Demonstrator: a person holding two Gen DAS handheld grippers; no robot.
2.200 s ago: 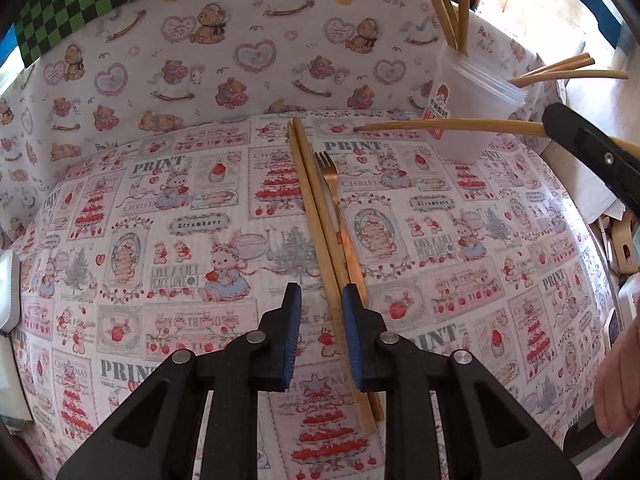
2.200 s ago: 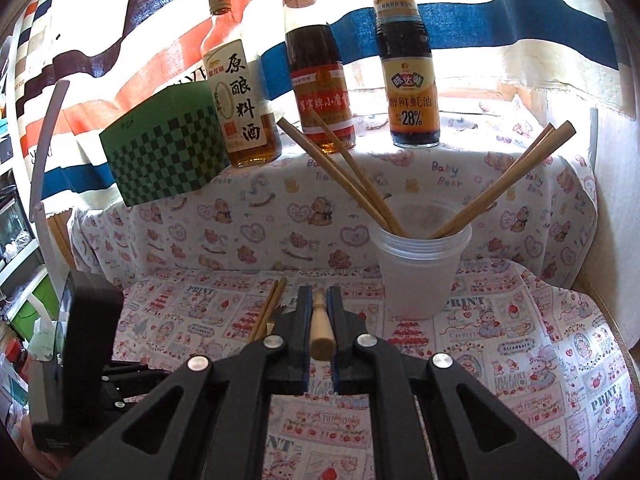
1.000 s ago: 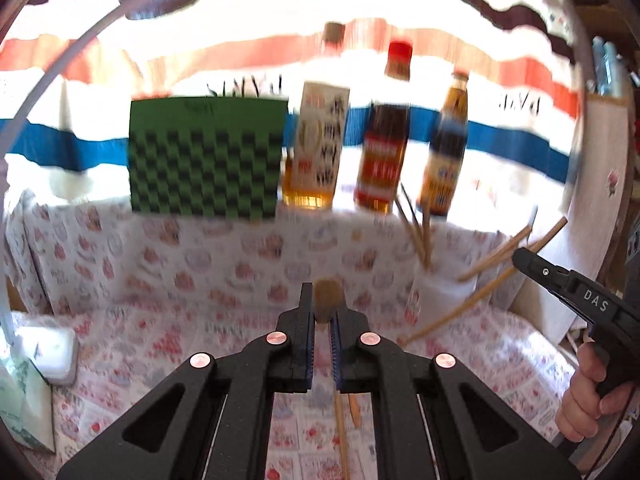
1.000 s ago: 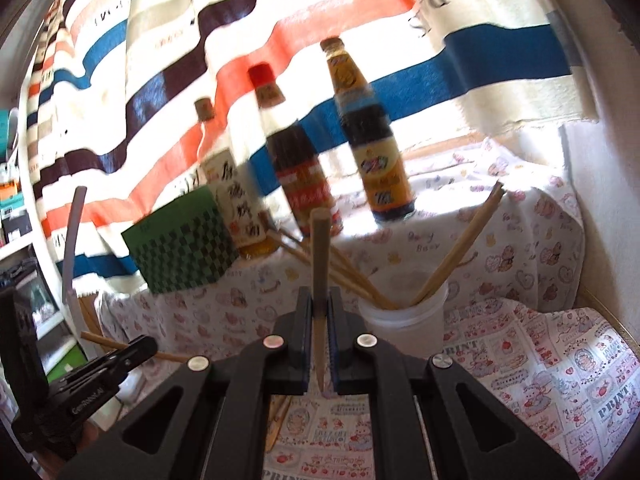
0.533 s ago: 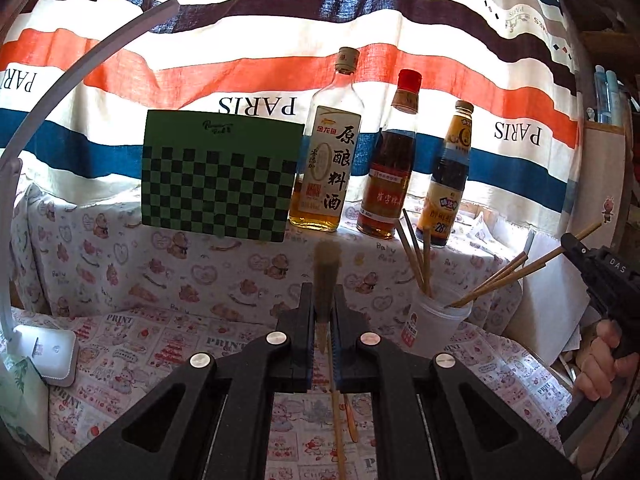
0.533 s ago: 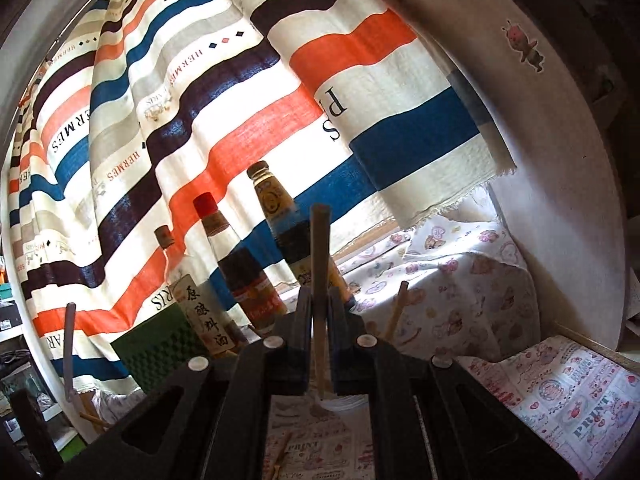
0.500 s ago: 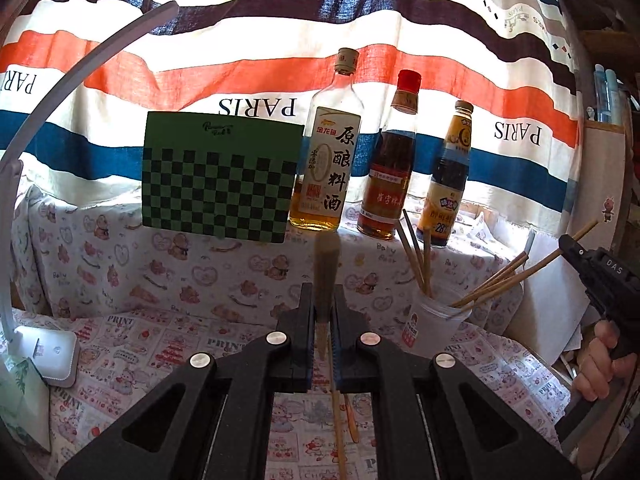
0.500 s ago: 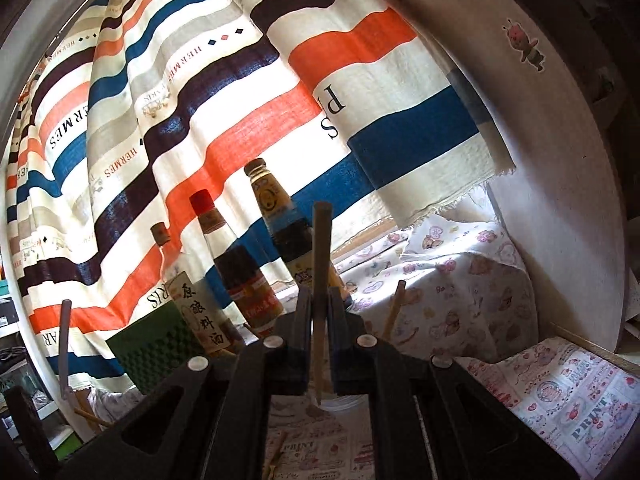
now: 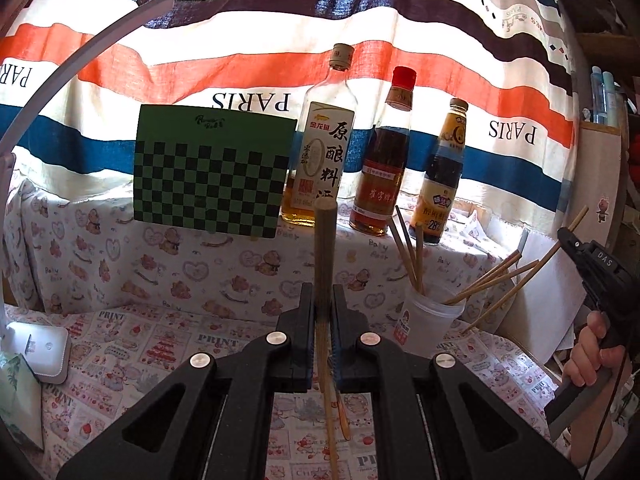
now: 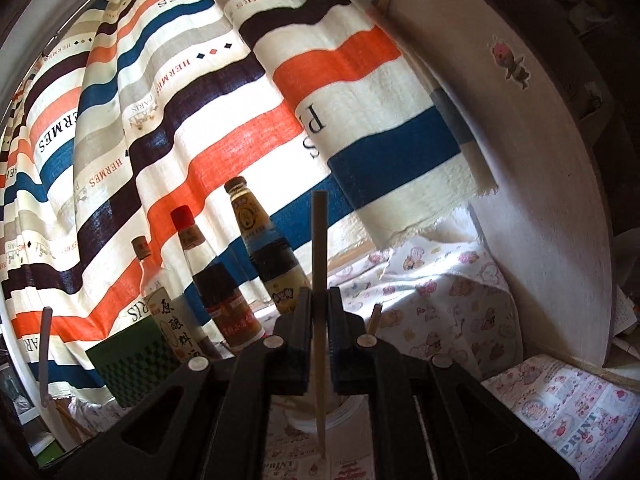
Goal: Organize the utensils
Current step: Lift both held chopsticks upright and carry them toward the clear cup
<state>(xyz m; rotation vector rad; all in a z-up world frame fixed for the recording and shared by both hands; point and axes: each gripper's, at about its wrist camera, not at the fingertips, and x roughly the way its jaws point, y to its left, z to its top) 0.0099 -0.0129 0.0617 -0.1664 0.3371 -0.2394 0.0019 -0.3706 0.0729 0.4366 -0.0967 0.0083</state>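
1. Left gripper (image 9: 323, 320): you have it clenched on a chopstick (image 9: 324, 256) standing upright between the pads, thick end above the fingertips, thin end hanging below.
2. Right gripper (image 10: 319, 320): likewise clenched on a second chopstick (image 10: 319, 248), upright, its tip hanging just over the plastic cup (image 10: 344, 412).
3. Cup sits on the printed tablecloth (image 9: 132, 344), more chopsticks (image 9: 412, 256) leaning inside.

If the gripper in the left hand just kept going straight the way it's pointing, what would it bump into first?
Probably the cloth-draped ledge just under the cooking wine bottle. The left gripper, shut on a chopstick, points there, and nothing appears to stand between. The plastic cup sits off to the right. Depth is hard to judge.
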